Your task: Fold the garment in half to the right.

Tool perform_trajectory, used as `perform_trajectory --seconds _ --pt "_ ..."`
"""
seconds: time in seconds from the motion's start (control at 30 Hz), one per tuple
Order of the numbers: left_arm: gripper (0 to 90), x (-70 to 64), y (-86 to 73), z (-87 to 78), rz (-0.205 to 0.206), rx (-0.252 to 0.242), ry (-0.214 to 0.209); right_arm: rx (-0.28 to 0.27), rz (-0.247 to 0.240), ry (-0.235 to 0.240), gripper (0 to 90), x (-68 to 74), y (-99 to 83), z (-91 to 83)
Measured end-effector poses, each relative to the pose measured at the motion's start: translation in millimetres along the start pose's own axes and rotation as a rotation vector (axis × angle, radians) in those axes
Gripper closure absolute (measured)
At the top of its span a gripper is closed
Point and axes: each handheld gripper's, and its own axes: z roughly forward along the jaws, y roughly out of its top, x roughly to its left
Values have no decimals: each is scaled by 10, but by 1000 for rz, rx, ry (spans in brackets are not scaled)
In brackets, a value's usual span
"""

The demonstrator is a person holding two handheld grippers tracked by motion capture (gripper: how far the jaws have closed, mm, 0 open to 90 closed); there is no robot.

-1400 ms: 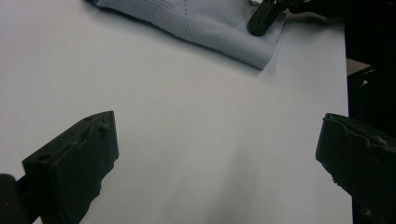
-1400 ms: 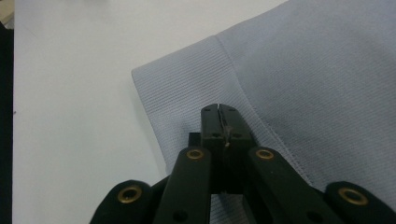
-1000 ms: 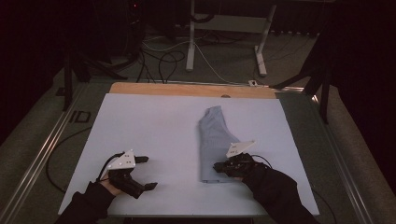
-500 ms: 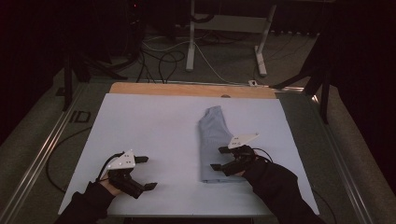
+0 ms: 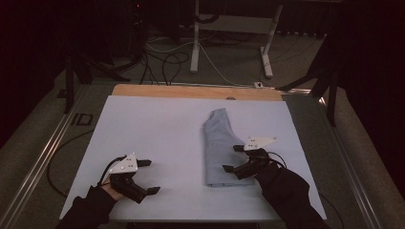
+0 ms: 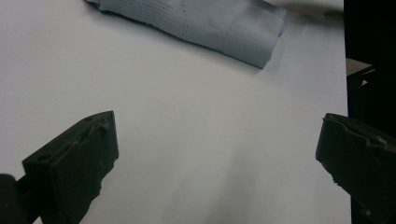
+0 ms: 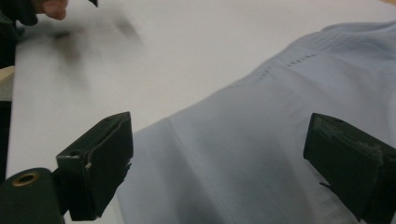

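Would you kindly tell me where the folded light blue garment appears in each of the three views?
High view: the folded light blue garment lies right of centre on the white table cover.
Left gripper view: along the top edge.
Right gripper view: fills the lower right, between the open jaws.
Shared landmark: the white table cover.

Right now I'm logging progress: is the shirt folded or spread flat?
Folded. The shirt lies as a narrow lengthwise strip on the table, layered edges showing at its hem end in the left gripper view. The right gripper hovers open over it.
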Motion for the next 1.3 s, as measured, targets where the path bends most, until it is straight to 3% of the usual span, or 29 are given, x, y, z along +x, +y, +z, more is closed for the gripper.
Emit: perform_trajectory --seconds 0.13,0.8,1.3 --pt "5 1 1 -5 2 -1 1 8 -10 -24 85 -27 -69 -54" --pt "5 4 -10 -23 4 -1 11 -13 53 -150 85 -109 -501 -380" --pt "5 -2 -15 -25 3 0 18 5 110 -211 85 -5 -730 -498"
